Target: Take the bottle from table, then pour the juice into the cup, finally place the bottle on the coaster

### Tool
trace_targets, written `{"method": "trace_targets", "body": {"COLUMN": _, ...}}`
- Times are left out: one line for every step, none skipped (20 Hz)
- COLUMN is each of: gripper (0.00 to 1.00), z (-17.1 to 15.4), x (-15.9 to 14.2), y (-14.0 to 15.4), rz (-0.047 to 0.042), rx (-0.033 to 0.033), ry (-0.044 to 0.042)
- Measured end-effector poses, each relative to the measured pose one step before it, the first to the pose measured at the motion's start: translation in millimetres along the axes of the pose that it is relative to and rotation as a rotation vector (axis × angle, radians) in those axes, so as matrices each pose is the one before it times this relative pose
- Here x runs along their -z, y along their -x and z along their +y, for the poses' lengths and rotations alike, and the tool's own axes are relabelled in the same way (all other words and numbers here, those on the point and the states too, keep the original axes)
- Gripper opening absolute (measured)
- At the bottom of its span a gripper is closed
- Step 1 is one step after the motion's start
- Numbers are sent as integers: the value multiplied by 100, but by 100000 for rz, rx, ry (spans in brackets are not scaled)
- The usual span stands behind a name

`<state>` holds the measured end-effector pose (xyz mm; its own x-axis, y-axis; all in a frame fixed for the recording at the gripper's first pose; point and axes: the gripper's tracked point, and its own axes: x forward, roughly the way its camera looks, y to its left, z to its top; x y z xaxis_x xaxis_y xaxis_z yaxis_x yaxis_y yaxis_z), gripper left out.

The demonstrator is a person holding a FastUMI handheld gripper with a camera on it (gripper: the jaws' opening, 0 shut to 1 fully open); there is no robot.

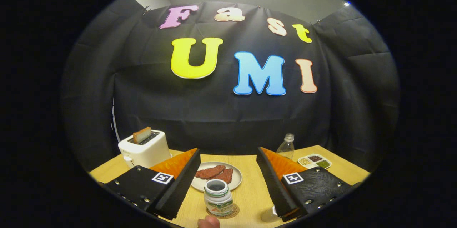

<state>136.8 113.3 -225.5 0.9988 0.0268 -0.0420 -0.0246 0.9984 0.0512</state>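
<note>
Nearest you, a fingertip (209,222) shows just below the open bottle (218,198), which stands on the coaster (234,213); your gripper (228,158) is spread wide, holding nothing, the bottle low between its fingers; a cup (268,215) sits by the right finger; beyond lie a plate (236,178) of meat, a toaster (144,148), a clear bottle (286,146) and a divided tray (315,161) on the table (251,192).

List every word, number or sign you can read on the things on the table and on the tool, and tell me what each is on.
Small white bottle on the coaster, between the fingers of the open gripper: printed label, too blurred to read.
Square markers on the fingers: black-and-white patterns, no words.
Clear bottle and toaster: no readable text.
</note>
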Motion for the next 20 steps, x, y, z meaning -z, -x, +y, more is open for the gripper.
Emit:
{"method": "trace_targets", "body": {"gripper": 96, "z": -579, "x": -2515, "y": 491, "rz": -1197, "rx": -1089, "ry": 324}}
{"method": "trace_targets", "body": {"gripper": 96, "z": -617, "x": -2679, "y": 559, "rz": -1904, "rx": -1812, "ry": 807}}
{"method": "trace_targets", "body": {"gripper": 96, "z": -741, "x": -2558, "y": 369, "rz": -582, "rx": -1305, "ry": 657}}
{"method": "trace_targets", "body": {"gripper": 96, "z": -1183, "x": -2664, "y": 655, "rz": -2005, "rx": -854, "ry": 135}}
{"method": "trace_targets", "body": {"gripper": 96, "z": -871, "x": -2463, "y": 572, "rz": -1450, "rx": -780, "ry": -1389}}
{"method": "trace_targets", "body": {"gripper": 96, "z": -1045, "x": -2537, "y": 890, "rz": -580, "rx": -744, "ry": -1954}}
{"method": "trace_targets", "body": {"gripper": 96, "z": -882, "x": -1644, "y": 487, "rz": 183, "rx": -196, "ry": -1111}}
{"method": "trace_targets", "body": {"gripper": 96, "z": -991, "x": -1496, "y": 410, "rz": 581, "rx": 421, "ry": 109}}
{"method": "trace_targets", "body": {"gripper": 96, "z": -1113, "x": -1468, "y": 503, "rz": -167, "rx": 1616, "ry": 2336}}
{"method": "trace_targets", "body": {"gripper": 96, "z": -1375, "x": -1599, "y": 359, "rz": -544, "rx": 1958, "ry": 2611}}
{"method": "trace_targets", "body": {"gripper": 96, "z": -866, "x": -1283, "y": 333, "rz": -1165, "rx": 260, "ry": 342}}
{"method": "trace_targets", "body": {"gripper": 96, "z": -457, "x": -1111, "y": 198, "rz": -888, "rx": -426, "ry": -2154}}
{"method": "trace_targets", "body": {"gripper": 96, "z": -232, "x": -891, "y": 65, "rz": -439, "rx": -1559, "ry": -3478}}
{"method": "trace_targets", "body": {"gripper": 96, "z": -747, "x": -489, "y": -66, "rz": 256, "rx": 70, "ry": -2455}}
{"method": "trace_targets", "body": {"gripper": 96, "z": -1001, "x": -382, "y": 50, "rz": 529, "rx": 731, "ry": -563}}
{"method": "trace_targets", "body": {"gripper": 96, "z": -1098, "x": -300, "y": -39, "rz": 535, "rx": 1076, "ry": -247}}
{"method": "trace_targets", "body": {"gripper": 96, "z": -929, "x": 49, "y": 138, "rz": 494, "rx": 738, "ry": -373}}
{"method": "trace_targets", "body": {"gripper": 96, "z": -690, "x": 30, "y": 92, "rz": 361, "rx": 170, "ry": -561}}
{"method": "trace_targets", "body": {"gripper": 96, "z": -867, "x": 264, "y": 79, "rz": 585, "rx": 335, "ry": -357}}
{"method": "trace_targets", "body": {"gripper": 96, "z": -844, "x": 344, "y": 104, "rz": 633, "rx": 219, "ry": -361}}
